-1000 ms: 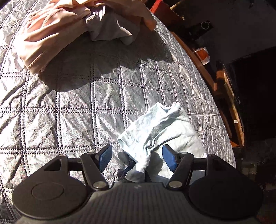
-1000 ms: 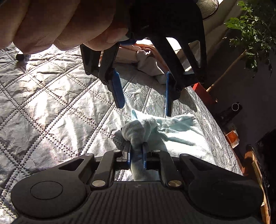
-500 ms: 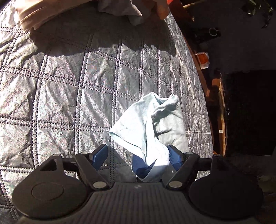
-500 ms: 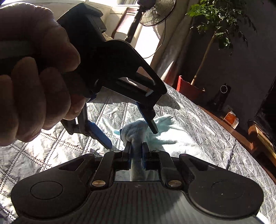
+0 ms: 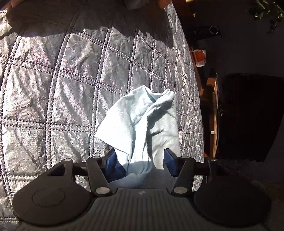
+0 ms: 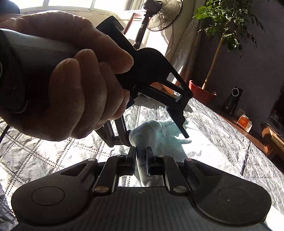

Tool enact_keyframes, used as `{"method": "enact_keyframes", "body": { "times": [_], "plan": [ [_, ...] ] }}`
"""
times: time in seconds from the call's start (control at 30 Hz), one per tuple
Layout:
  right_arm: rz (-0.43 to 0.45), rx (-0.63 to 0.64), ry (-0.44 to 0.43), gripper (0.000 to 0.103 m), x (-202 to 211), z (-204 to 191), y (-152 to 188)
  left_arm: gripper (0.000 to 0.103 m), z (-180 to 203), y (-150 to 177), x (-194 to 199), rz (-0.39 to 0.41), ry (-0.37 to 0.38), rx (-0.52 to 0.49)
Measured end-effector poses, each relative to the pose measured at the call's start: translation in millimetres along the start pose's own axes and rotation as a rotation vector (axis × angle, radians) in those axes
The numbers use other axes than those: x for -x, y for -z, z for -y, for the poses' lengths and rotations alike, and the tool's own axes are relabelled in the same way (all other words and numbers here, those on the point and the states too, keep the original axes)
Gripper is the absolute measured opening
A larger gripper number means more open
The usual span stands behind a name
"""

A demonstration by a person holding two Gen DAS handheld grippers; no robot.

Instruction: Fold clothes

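A pale blue cloth (image 5: 142,120) lies crumpled on the grey quilted bedspread (image 5: 62,88) near its right edge. One end of the cloth rises in a bunched fold. My right gripper (image 6: 141,154) is shut on that fold of the pale blue cloth (image 6: 159,131), close to the camera. My left gripper (image 5: 142,163) is open, its blue pads (image 5: 113,163) standing either side of the raised fold. In the right wrist view a hand (image 6: 62,76) holds the left gripper (image 6: 154,131) just above the cloth, fingers spread around it.
A heap of pink and grey clothes (image 5: 134,3) sits at the far end of the bed. Past the bed's right edge are wooden furniture (image 5: 214,110), an orange box (image 6: 245,121), a potted plant (image 6: 202,90) and a fan (image 6: 165,14).
The left gripper has come forward and down over the cloth, so the raised fold now stands between its pads. The right gripper tilted upward, still holding the fold.
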State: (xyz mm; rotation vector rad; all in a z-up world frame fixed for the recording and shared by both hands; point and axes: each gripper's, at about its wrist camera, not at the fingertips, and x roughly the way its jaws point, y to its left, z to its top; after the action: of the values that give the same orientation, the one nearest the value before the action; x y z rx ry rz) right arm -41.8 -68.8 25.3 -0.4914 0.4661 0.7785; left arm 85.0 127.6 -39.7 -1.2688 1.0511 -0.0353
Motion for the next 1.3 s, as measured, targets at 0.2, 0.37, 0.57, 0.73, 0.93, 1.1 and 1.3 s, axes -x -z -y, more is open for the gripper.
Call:
{"method": "enact_keyframes", "body": {
  "times": [0.2,0.37,0.57,0.73,0.93,1.1,1.3],
  "plan": [
    [0.036,-0.108,0.030,0.044,16.3,15.9,10.2,0.025,-1.7,-2.3,-0.3,0.005,-0.026,-0.011],
    [0.043,-0.277,0.190,0.063,38.2,54.1,21.9,0.016,-1.6,-1.8,3.8,0.026,-0.058,-0.046],
    [-0.139,-0.249,0.378,0.020,26.9,78.9,50.5,0.012,4.7,-3.1,14.1,0.081,-0.067,-0.090],
    [-0.249,-0.176,0.404,0.008,-0.7,73.8,58.2,0.010,13.6,2.0,15.9,0.108,-0.081,-0.138],
    [-0.274,-0.070,0.395,0.003,-5.4,59.7,59.2,0.009,24.9,3.7,22.1,0.142,-0.056,-0.181],
    [-0.274,-0.079,0.387,0.003,-4.4,60.2,58.4,0.008,49.7,13.7,27.3,0.173,-0.030,-0.299],
    [-0.240,-0.103,0.370,0.011,7.5,62.9,57.0,0.008,80.8,31.5,27.3,0.192,-0.005,-0.446]
  ]
}}
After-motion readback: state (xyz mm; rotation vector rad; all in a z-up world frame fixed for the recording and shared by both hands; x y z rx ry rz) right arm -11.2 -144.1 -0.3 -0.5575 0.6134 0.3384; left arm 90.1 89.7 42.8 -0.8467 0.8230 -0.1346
